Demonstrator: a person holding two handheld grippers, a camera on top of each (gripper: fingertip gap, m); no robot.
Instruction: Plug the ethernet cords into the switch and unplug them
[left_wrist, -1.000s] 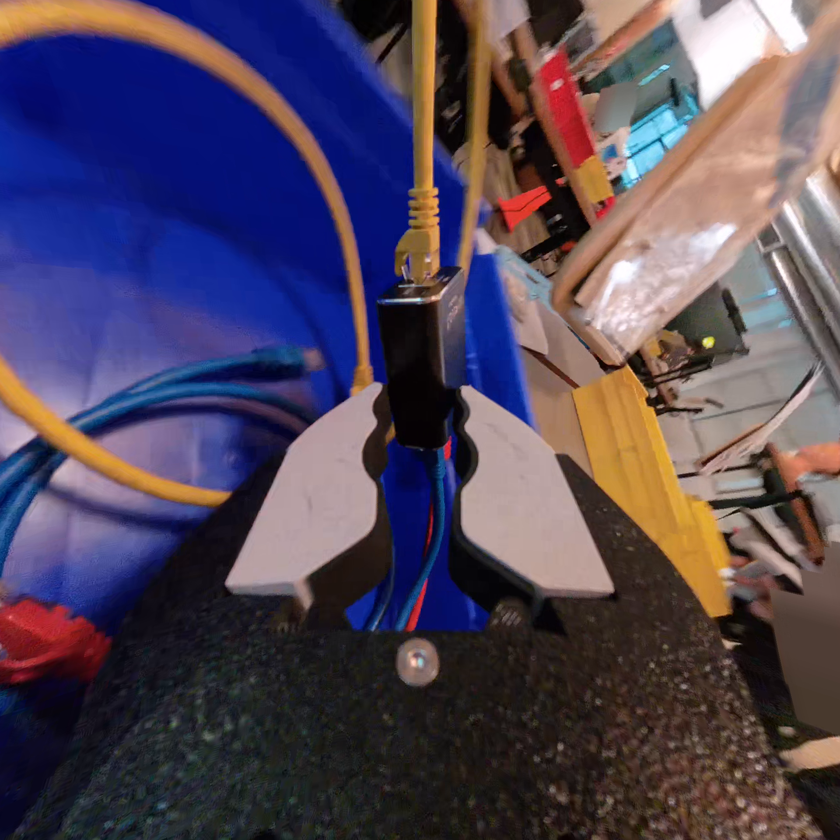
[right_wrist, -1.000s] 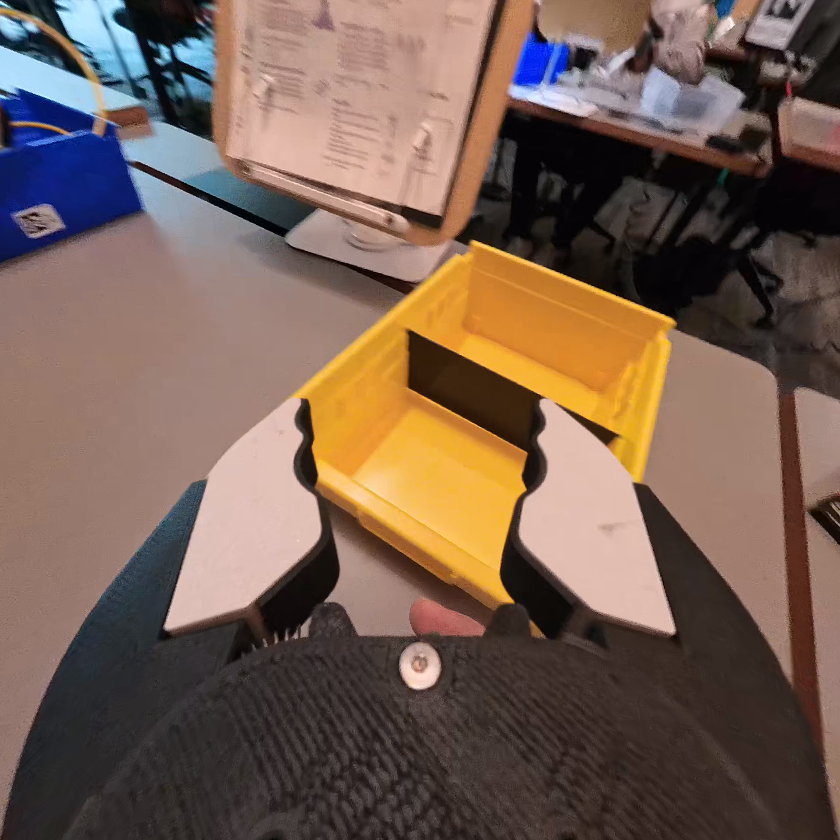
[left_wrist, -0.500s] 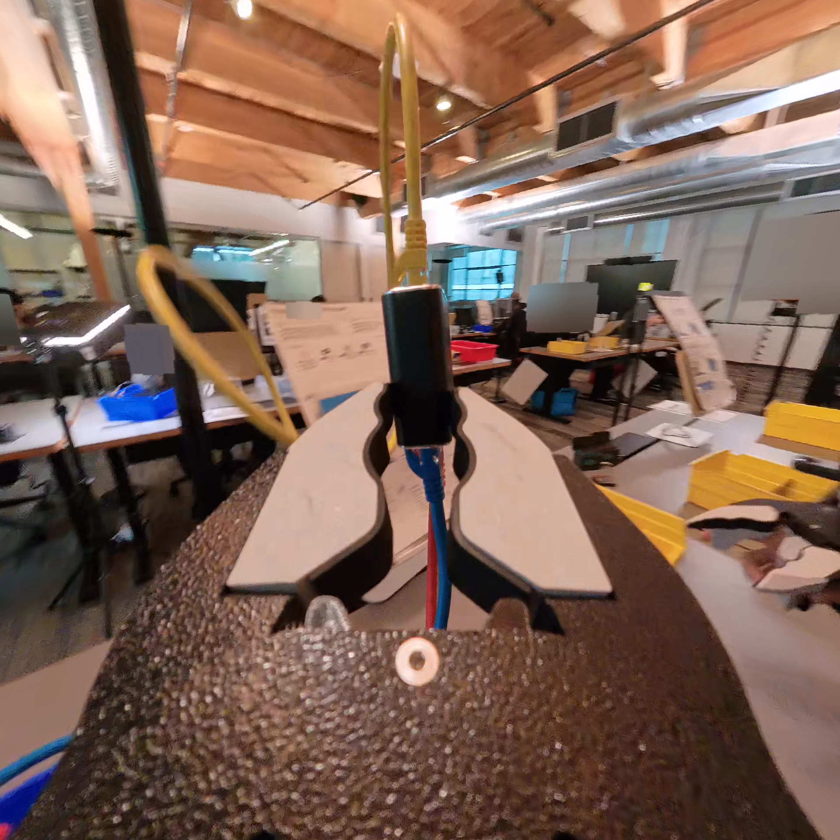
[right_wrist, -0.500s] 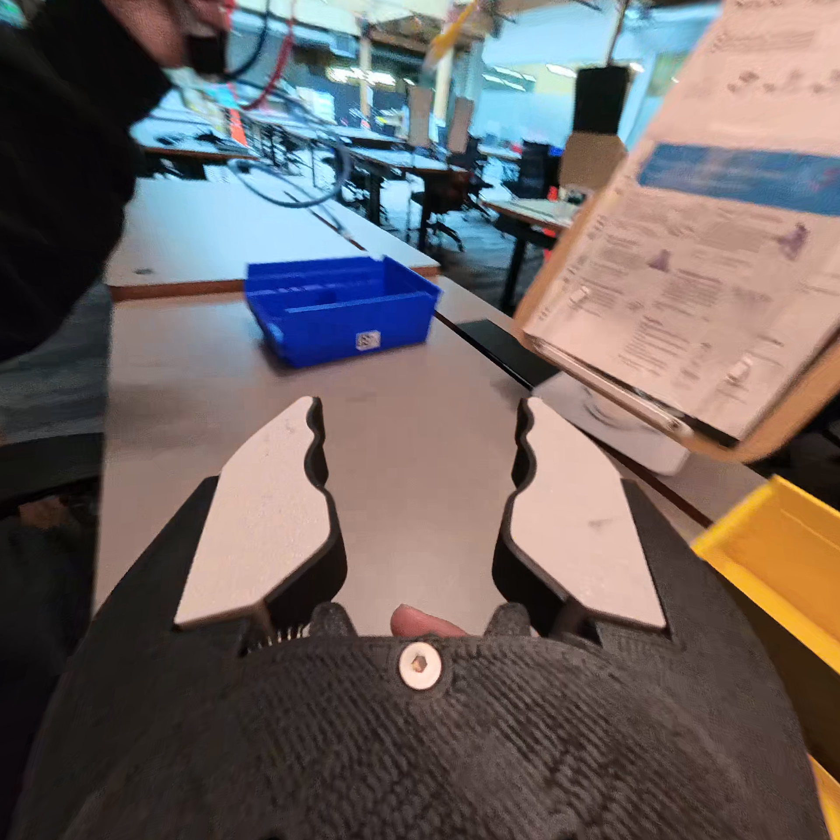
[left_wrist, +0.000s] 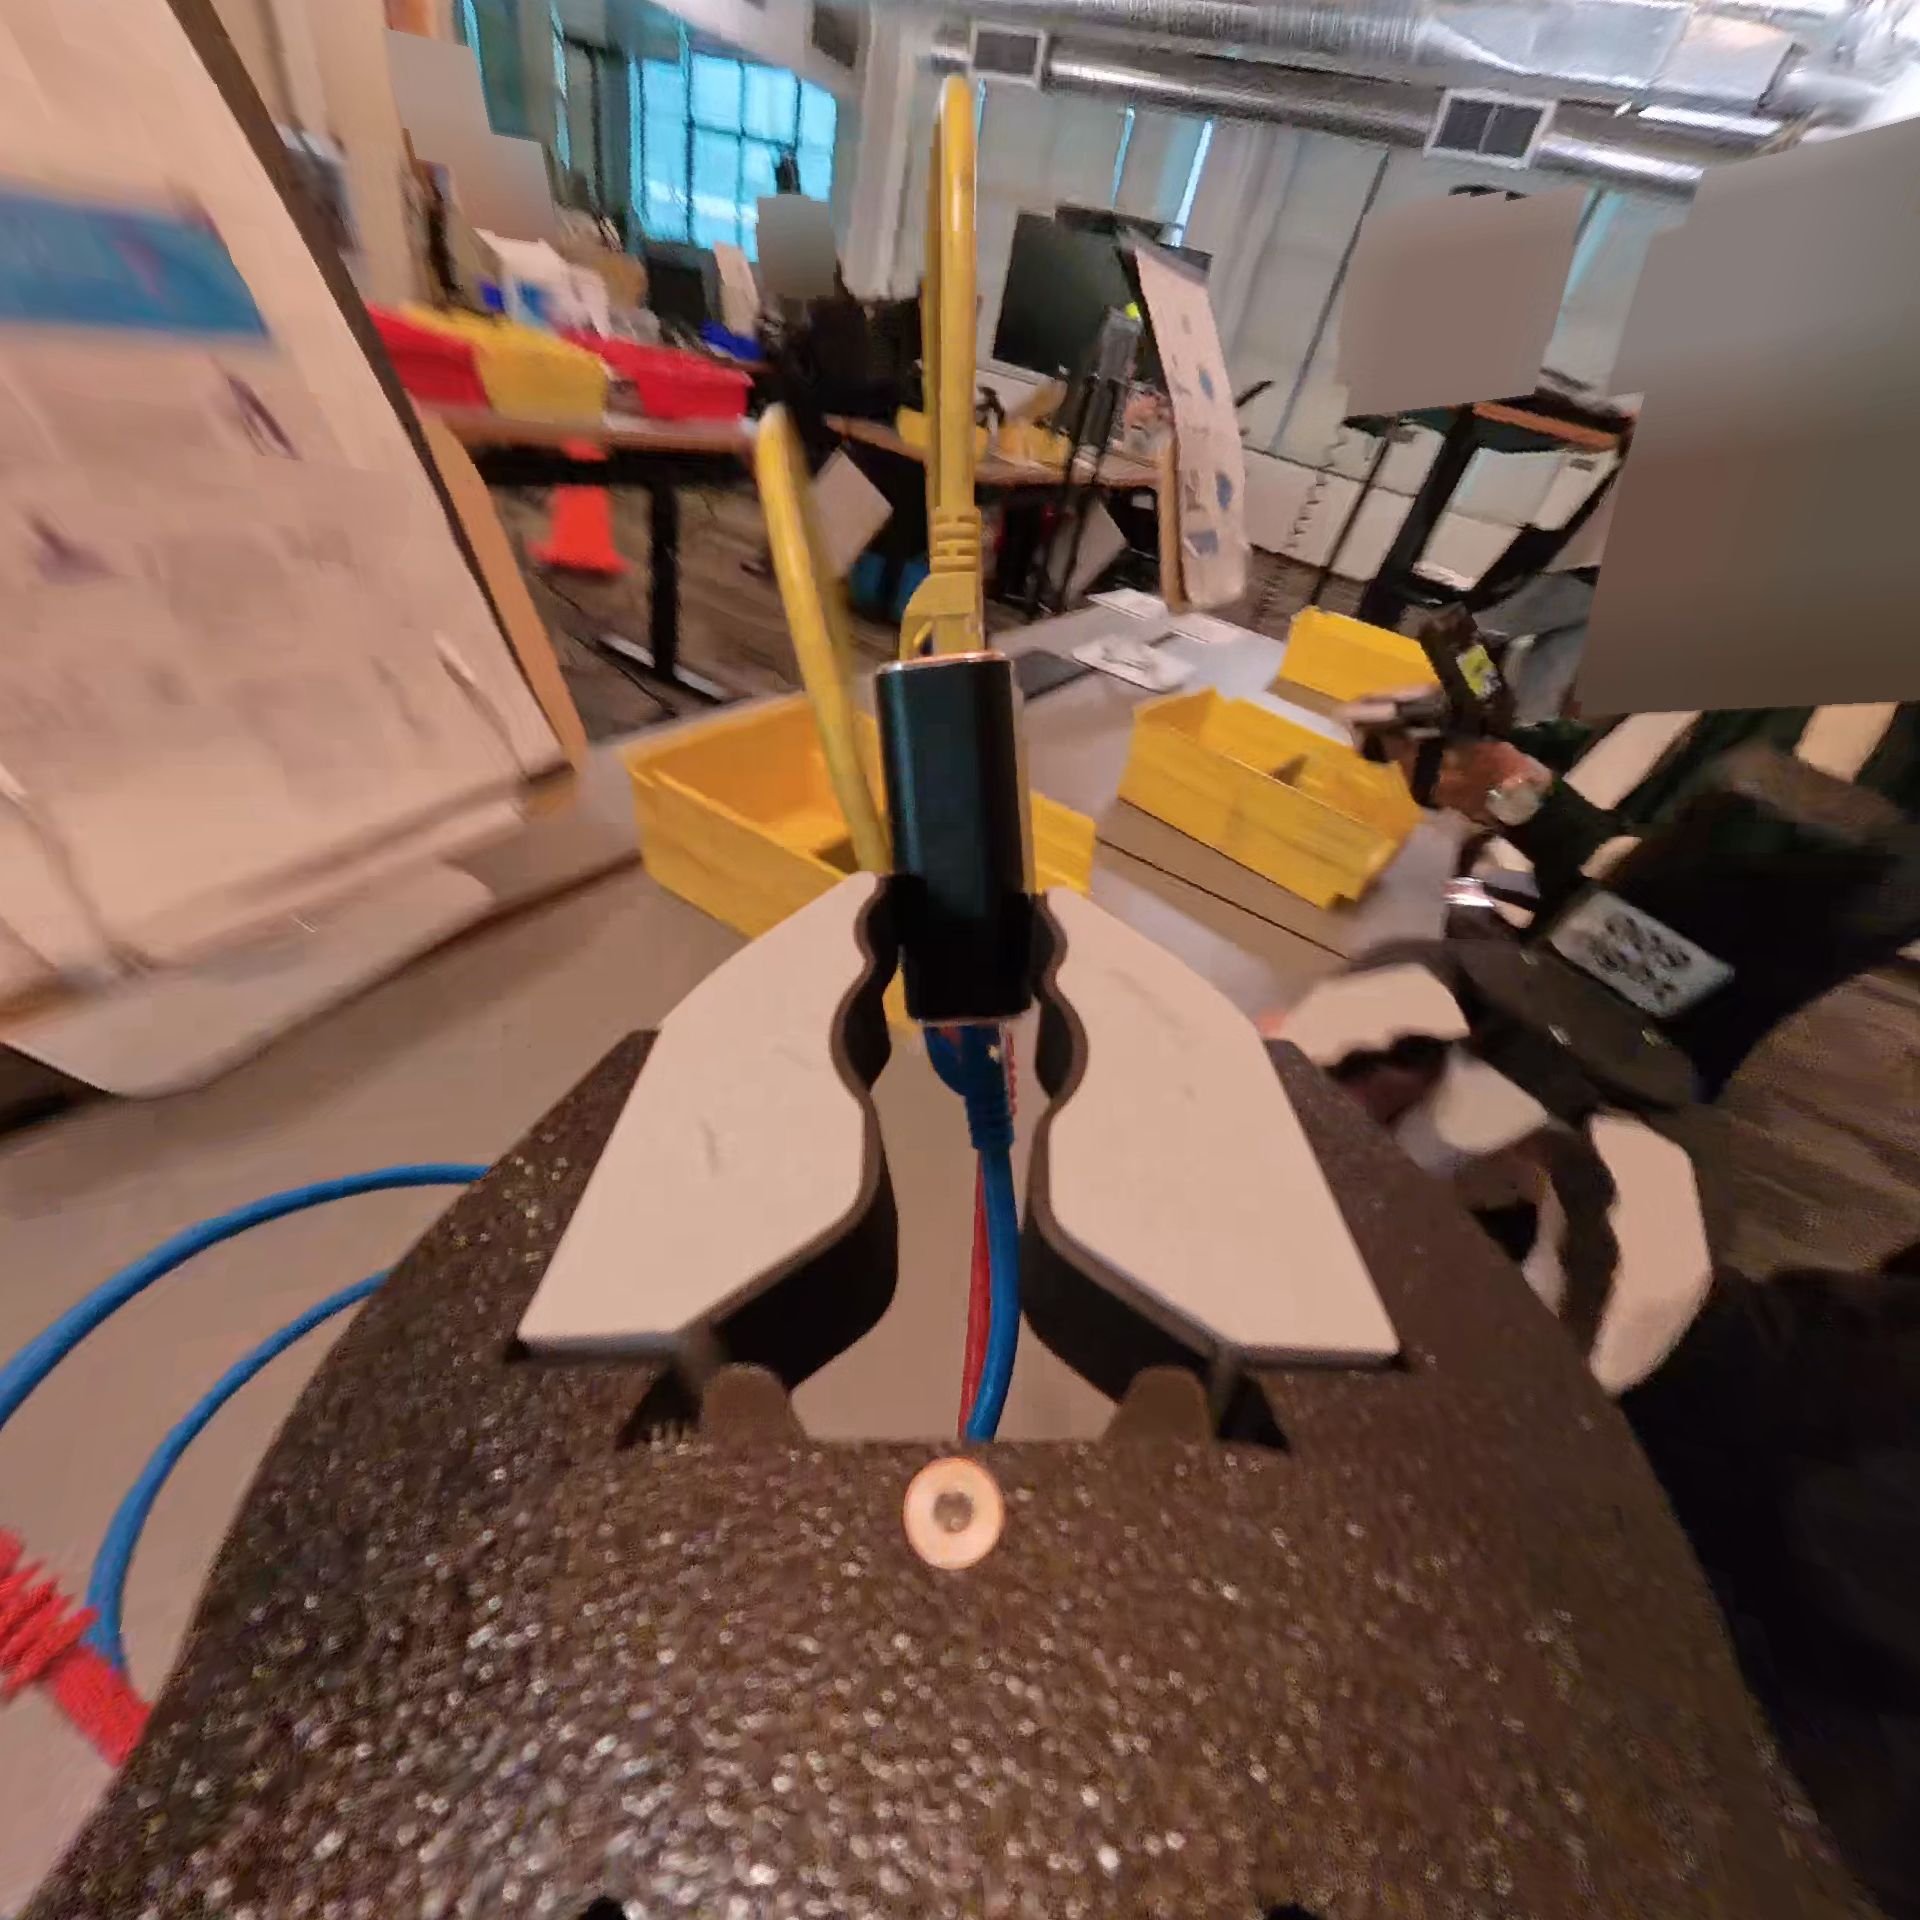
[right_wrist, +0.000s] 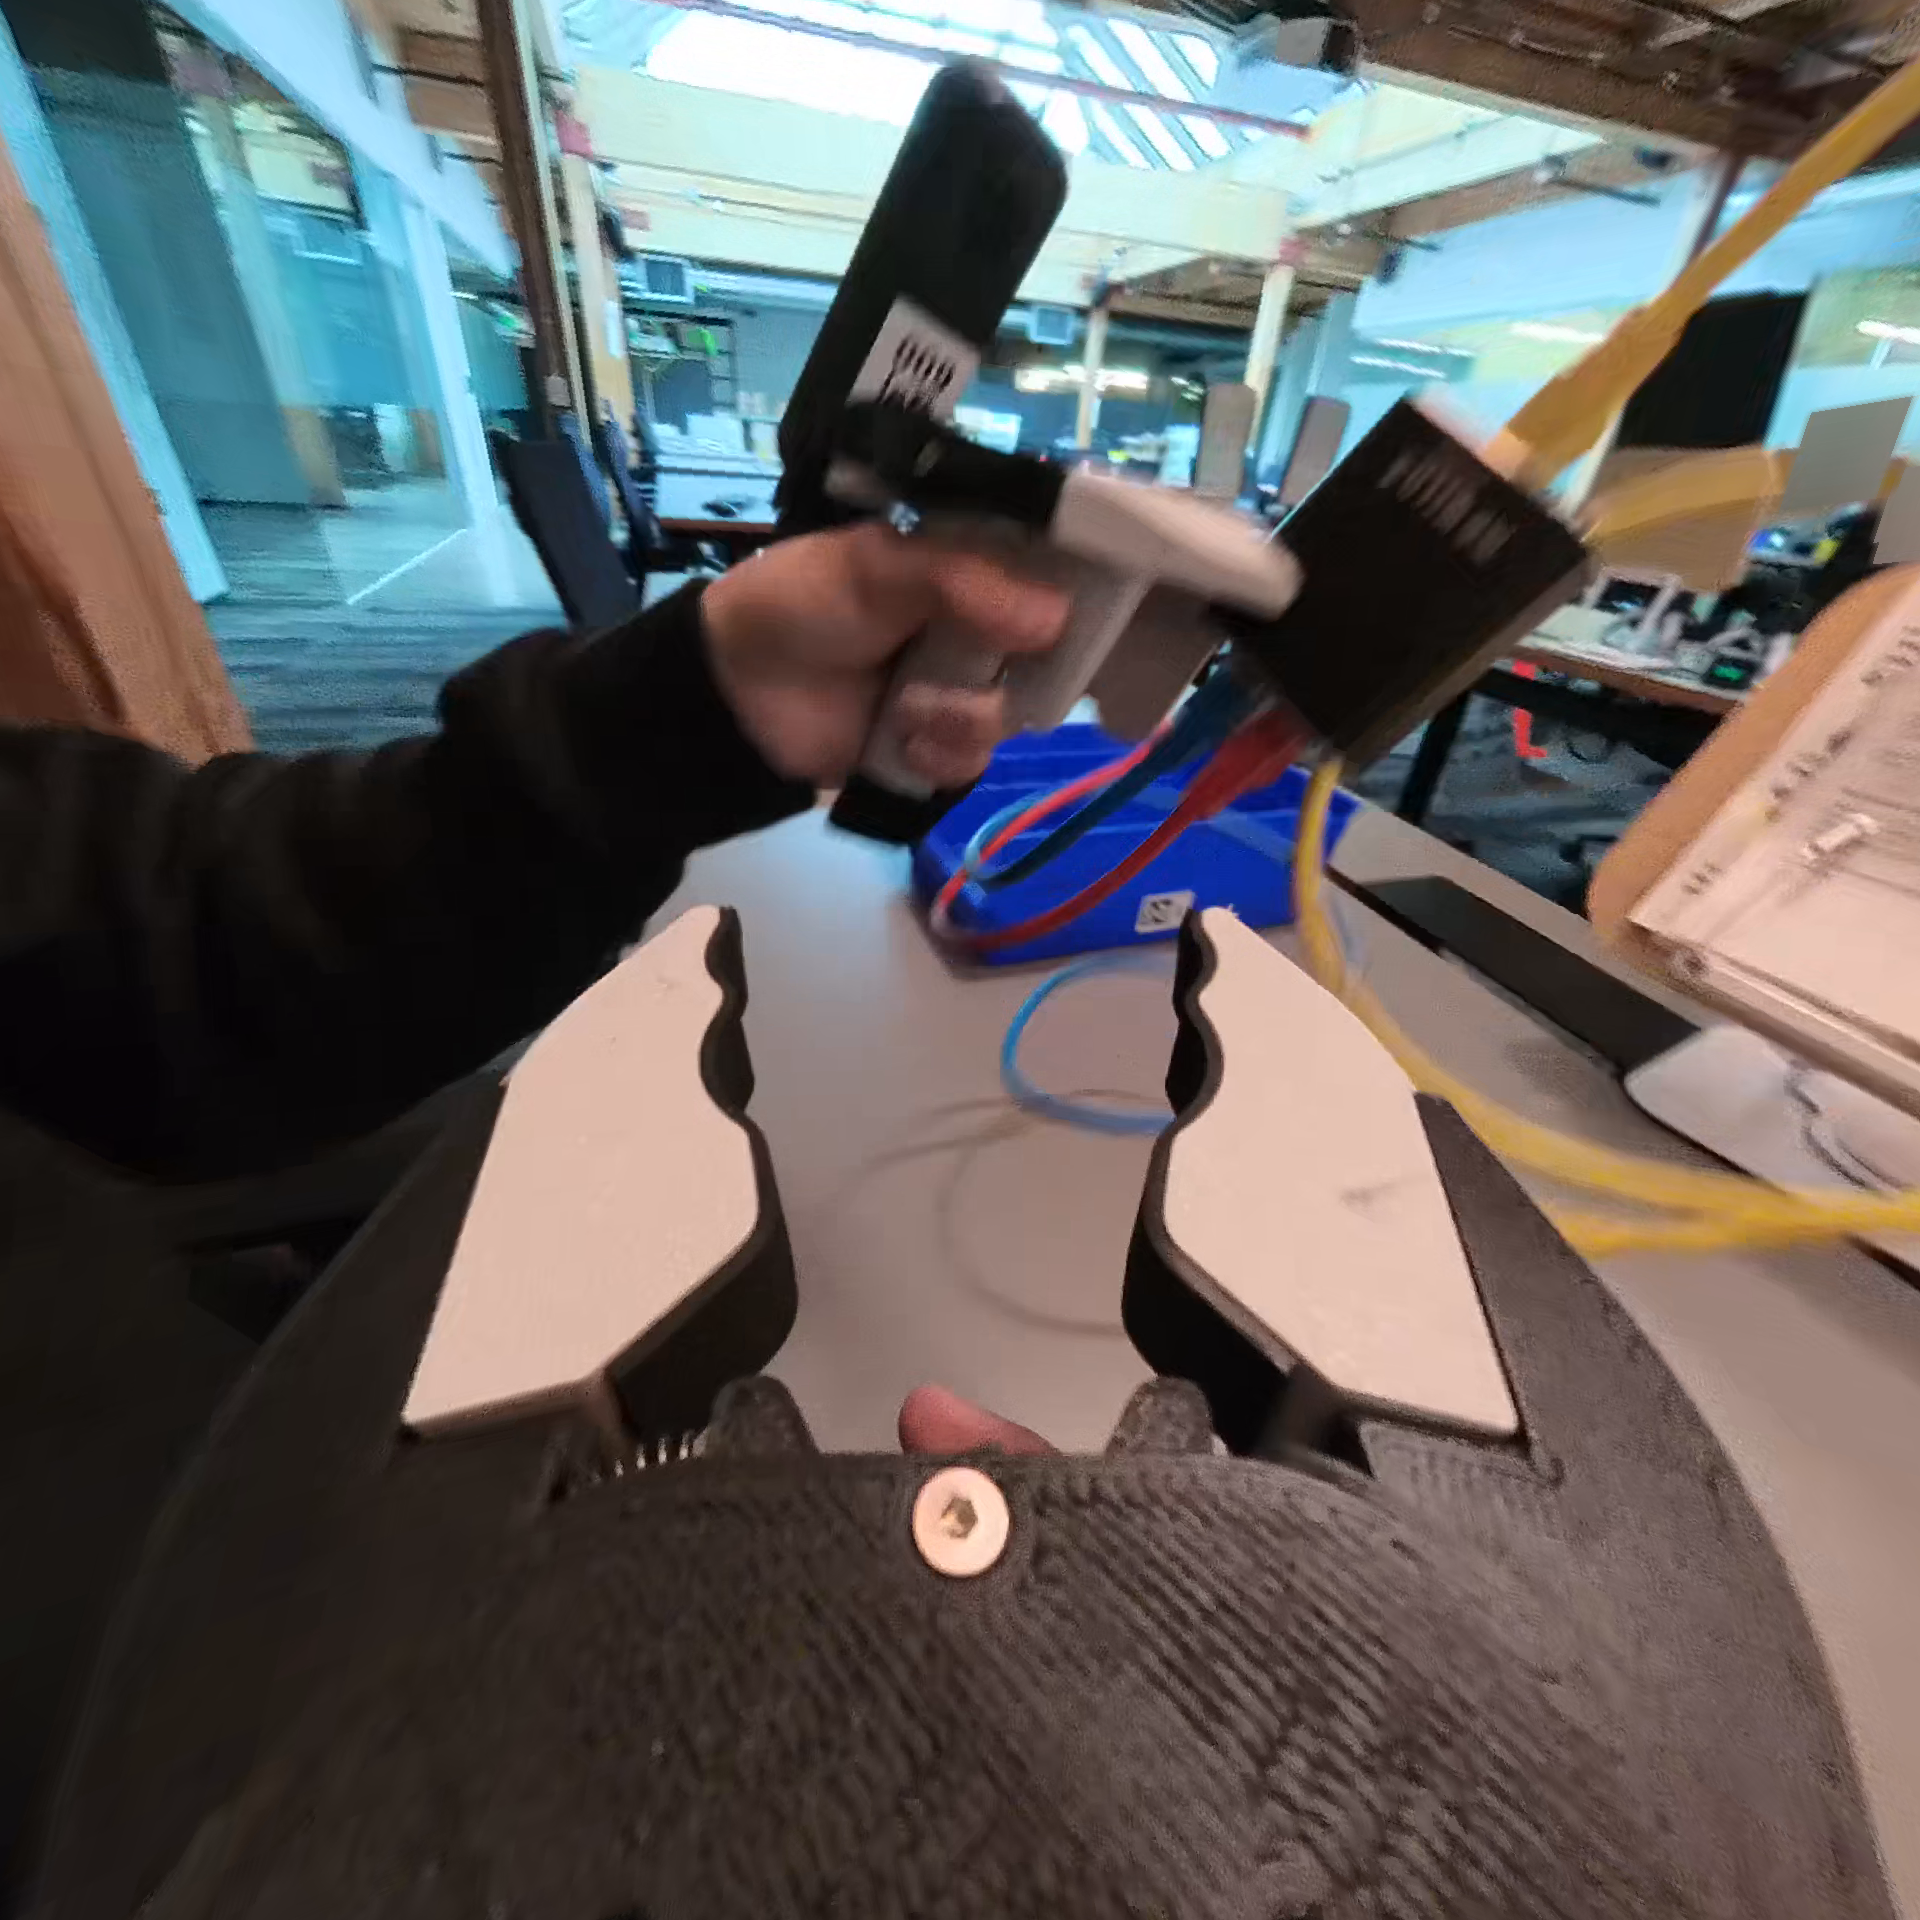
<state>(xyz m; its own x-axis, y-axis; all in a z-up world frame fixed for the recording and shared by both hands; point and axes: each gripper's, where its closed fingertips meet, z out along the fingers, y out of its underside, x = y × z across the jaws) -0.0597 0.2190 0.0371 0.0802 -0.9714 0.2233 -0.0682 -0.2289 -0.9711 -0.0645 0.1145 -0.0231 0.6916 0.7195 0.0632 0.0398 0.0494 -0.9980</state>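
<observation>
My left gripper (left_wrist: 958, 935) is shut on a small black switch (left_wrist: 954, 831) and holds it up in the air. A yellow ethernet cord (left_wrist: 951, 395) is plugged into its far end. A blue cord (left_wrist: 995, 1226) and a red cord (left_wrist: 975, 1309) are plugged into its near end and run back between the fingers. In the right wrist view the switch (right_wrist: 1423, 582) hangs above the table with the yellow cord (right_wrist: 1455, 1122), red cord (right_wrist: 1101, 873) and blue cord (right_wrist: 1049, 1049) trailing down. My right gripper (right_wrist: 961, 977) is open and empty, low over the table, below the switch.
A blue bin (right_wrist: 1132, 883) stands on the grey table (right_wrist: 883, 1195) behind the cords. A yellow bin (left_wrist: 727, 821) sits ahead in the left wrist view, more yellow bins (left_wrist: 1247, 790) to its right. A clipboard stand with a printed page (right_wrist: 1787, 862) is at the right.
My left gripper has swung round and down with the switch, from facing the ceiling to facing the yellow bins. My right gripper has turned left; the held switch and cords now show ahead.
</observation>
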